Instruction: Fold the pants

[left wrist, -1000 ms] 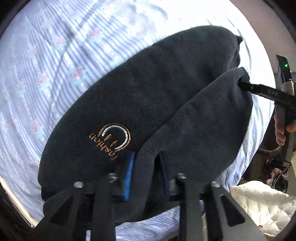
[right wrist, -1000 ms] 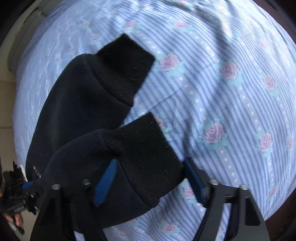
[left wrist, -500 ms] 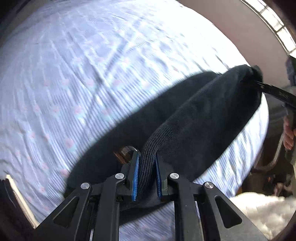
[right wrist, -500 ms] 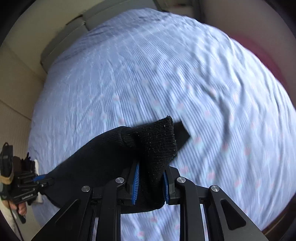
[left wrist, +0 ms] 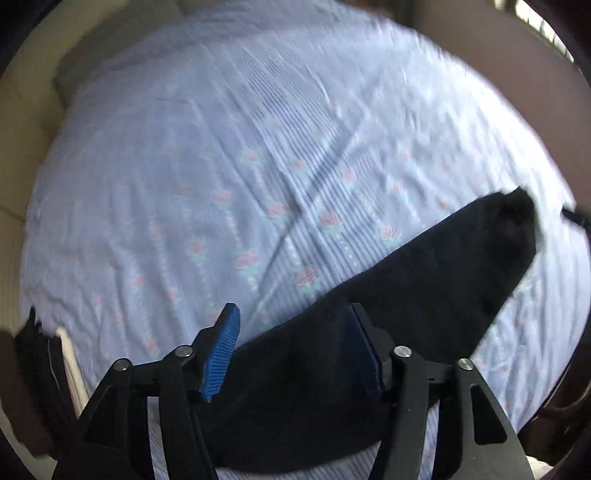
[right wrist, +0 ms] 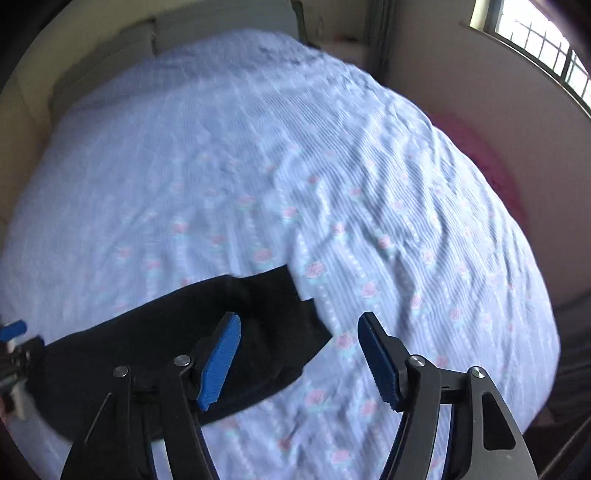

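While both pictures are smeared by motion blur, the main relations read clearly enough.

Pants: the black pants (left wrist: 424,280) lie as a long folded band on the flowered blue-striped bedsheet (left wrist: 229,155).
Left gripper: the left gripper (left wrist: 295,350) has its jaws spread wide; the near end of the band lies between and under the fingers, apparently touching neither blue pad, though blur makes this uncertain.
Right gripper: the right gripper (right wrist: 299,358) is likewise spread apart, holding nothing.
Pants by right gripper: the cuff end (right wrist: 258,317) lies under its left finger and stretches off to the left; the right finger is over bare sheet.
Window: upper right of the right view (right wrist: 532,33).
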A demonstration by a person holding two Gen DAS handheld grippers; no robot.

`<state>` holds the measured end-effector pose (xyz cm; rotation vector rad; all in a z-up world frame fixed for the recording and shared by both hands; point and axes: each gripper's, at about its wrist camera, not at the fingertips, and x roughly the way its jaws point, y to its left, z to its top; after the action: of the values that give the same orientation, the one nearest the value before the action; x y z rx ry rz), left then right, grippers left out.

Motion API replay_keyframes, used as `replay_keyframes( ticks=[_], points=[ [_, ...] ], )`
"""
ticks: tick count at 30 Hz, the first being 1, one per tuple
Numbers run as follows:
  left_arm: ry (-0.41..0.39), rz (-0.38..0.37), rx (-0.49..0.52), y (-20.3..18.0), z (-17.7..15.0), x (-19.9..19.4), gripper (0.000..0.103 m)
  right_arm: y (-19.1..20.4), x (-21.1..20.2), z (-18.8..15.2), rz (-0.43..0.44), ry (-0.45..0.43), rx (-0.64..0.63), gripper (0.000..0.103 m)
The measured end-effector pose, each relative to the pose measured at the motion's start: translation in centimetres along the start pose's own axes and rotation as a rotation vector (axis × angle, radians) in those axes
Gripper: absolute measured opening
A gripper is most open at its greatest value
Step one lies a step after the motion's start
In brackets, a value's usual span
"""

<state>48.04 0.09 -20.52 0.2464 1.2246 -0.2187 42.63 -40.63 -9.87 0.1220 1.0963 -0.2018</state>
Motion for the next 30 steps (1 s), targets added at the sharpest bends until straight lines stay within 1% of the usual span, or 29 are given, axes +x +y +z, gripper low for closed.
replay_keyframes(
  ticks=[2,4,5,7,8,9,10,11,12,13,14,16,17,19,21,22,24,25,26,27,29,30],
  points=[
    [-0.038,0.037,-0.046,1.4,-2.8,-2.4,0.065,1.5,-0.4,-1.7,0.086,0.057,-0.045,0.067],
    [-0.046,0.075,-0.085,2.6,-5.6,-3.7,0.067,3.9,-0.1,-4.5,0.19,0.141,-0.098,0.067],
    [-0.034,0.086,-0.129,3.6,-7.8,-4.2,0.067,4.8,0.2,-5.6,0.229,0.171,-0.12,0.067],
    [-0.001,0.078,-0.222,4.8,-10.6,-4.3,0.067,7.6,1.5,-8.4,0.292,0.267,-0.173,0.067],
    [0.019,0.066,-0.305,6.2,-12.5,-4.3,0.067,8.6,2.1,-9.3,0.316,0.304,-0.185,0.067],
    [0.035,0.052,-0.368,7.2,-13.5,-3.9,0.067,9.5,2.7,-10.2,0.348,0.338,-0.194,0.067],
    [0.051,0.03,-0.438,8.1,-15.1,-3.8,0.067,10.7,3.4,-11.2,0.371,0.376,-0.211,0.067],
    [0.066,-0.004,-0.538,9.2,-16.5,-3.0,0.067,11.4,3.8,-11.7,0.375,0.397,-0.227,0.067],
    [0.075,-0.036,-0.613,9.9,-17.6,-2.5,0.07,12.2,4.3,-12.1,0.379,0.408,-0.248,0.067],
    [0.085,-0.077,-0.689,10.5,-18.5,-1.7,0.071,13.0,4.8,-12.5,0.375,0.418,-0.27,0.067],
    [0.095,-0.142,-0.775,11.1,-19.7,-0.7,0.071,13.5,5.0,-12.8,0.375,0.424,-0.284,0.067],
    [0.1,-0.228,-0.887,11.4,-21.0,1.2,0.072,14.4,5.5,-12.6,0.389,0.432,-0.303,0.067],
    [0.099,-0.252,-0.923,11.5,-21.4,1.8,0.074,14.6,5.9,-12.4,0.39,0.433,-0.309,0.067],
    [0.095,-0.32,-1.037,11.6,-22.1,3.6,0.076,15.2,6.2,-12.2,0.395,0.438,-0.315,0.067],
    [0.096,-0.383,-1.122,11.3,-22.3,5.3,0.078,15.3,6.5,-11.8,0.393,0.444,-0.321,0.067],
    [0.1,-0.404,-1.153,11.2,-22.2,6.1,0.079,15.3,6.5,-11.7,0.389,0.445,-0.323,0.067],
    [0.139,-0.43,-1.187,10.7,-21.6,8.2,0.079,15.7,6.5,-11.5,0.387,0.446,-0.322,0.067],
    [0.162,-0.457,-1.19,10.4,-21.2,9.3,0.076,15.8,6.5,-11.3,0.388,0.446,-0.321,0.067],
    [0.174,-0.465,-1.182,10.3,-20.9,9.8,0.068,15.9,6.6,-11.2,0.392,0.447,-0.319,0.067],
    [0.176,-0.473,-1.162,10.2,-20.3,10.1,0.047,16.1,6.7,-11.2,0.397,0.449,-0.319,0.067],
    [0.18,-0.461,-1.119,10.4,-19.0,9.2,0.036,16.3,6.9,-11.0,0.414,0.46,-0.318,0.067],
    [0.152,-0.468,-1.104,10.6,-18.3,8.2,0.032,16.3,7.0,-10.9,0.427,0.467,-0.317,0.067]
  ],
)
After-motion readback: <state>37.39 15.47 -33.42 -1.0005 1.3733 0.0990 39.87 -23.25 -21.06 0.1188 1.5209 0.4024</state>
